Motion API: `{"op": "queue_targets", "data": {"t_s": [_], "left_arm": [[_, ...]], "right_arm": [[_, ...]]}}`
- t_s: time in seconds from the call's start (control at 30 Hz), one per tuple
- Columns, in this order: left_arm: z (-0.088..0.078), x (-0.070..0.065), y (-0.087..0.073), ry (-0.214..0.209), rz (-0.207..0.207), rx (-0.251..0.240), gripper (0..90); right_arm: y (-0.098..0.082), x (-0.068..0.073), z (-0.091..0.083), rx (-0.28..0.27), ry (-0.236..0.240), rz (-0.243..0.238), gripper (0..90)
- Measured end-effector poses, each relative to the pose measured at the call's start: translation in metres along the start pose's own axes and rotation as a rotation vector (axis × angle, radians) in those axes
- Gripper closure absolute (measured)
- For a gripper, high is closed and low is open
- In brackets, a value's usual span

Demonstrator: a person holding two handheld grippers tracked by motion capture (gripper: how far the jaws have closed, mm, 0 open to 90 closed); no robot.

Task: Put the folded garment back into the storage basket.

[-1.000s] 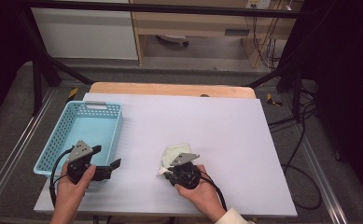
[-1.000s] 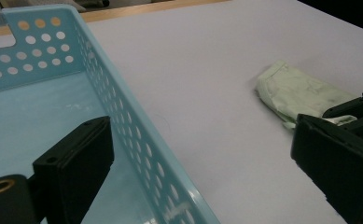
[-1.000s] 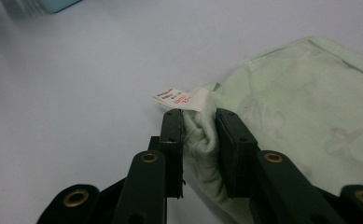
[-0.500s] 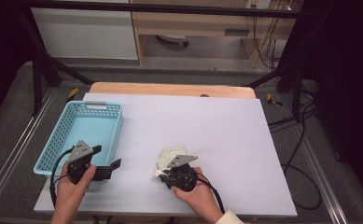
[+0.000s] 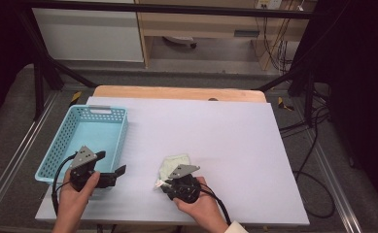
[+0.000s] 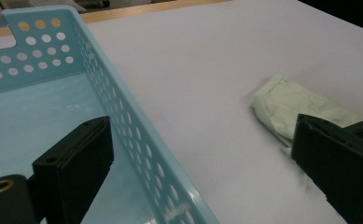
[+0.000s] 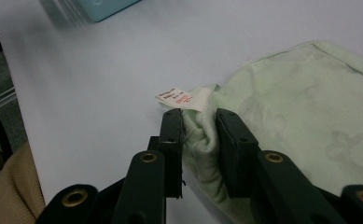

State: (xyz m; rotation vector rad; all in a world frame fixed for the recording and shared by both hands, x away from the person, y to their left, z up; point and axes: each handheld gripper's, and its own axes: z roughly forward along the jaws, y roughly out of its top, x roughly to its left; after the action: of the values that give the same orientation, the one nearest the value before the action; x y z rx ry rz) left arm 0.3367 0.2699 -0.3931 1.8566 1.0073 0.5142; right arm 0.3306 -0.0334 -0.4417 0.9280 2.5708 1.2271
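Note:
A pale green cloth (image 5: 175, 162) lies crumpled on the white table near the front centre. My right gripper (image 5: 163, 184) is shut on a bunched fold at the cloth's near edge. In the right gripper view the jaws (image 7: 200, 125) pinch that fold of the cloth (image 7: 305, 107), just behind a white label (image 7: 181, 99) with red print. My left gripper (image 5: 111, 164) is open at the near right corner of a light blue perforated basket (image 5: 60, 141). In the left gripper view its jaws (image 6: 202, 161) straddle the basket's wall (image 6: 123, 112), and the cloth (image 6: 293, 100) lies farther right.
The white table top (image 5: 215, 131) has a wooden strip (image 5: 177, 92) along its far edge. Metal rails run along both sides of the table, and cables lie on the floor at the right. A corner of the basket (image 7: 107, 7) appears at the top of the right gripper view.
My right gripper has shifted slightly left and toward the near edge, and the cloth has come along with it. The left gripper has stayed by the basket.

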Motion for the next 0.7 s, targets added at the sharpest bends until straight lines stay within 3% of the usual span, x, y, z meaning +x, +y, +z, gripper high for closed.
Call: {"op": "queue_targets", "data": {"t_s": [0.17,0.3,0.47,0.7], "left_arm": [[0.0,0.0,0.0,0.001,0.0,0.001,5.2],[0.0,0.0,0.0,0.002,0.0,-0.001,5.2],[0.0,0.001,0.0,-0.006,-0.008,-0.002,5.2],[-0.001,0.001,0.0,0.008,0.0,-0.008,5.2]], "right_arm": [[0.0,0.003,0.003,0.001,0.001,-0.012,70.7],[0.0,0.005,0.002,0.007,-0.003,-0.021,59.2],[0.002,0.007,-0.011,-0.006,-0.013,-0.017,45.8],[0.002,-0.005,-0.042,-0.049,-0.063,-0.012,45.4]]}}
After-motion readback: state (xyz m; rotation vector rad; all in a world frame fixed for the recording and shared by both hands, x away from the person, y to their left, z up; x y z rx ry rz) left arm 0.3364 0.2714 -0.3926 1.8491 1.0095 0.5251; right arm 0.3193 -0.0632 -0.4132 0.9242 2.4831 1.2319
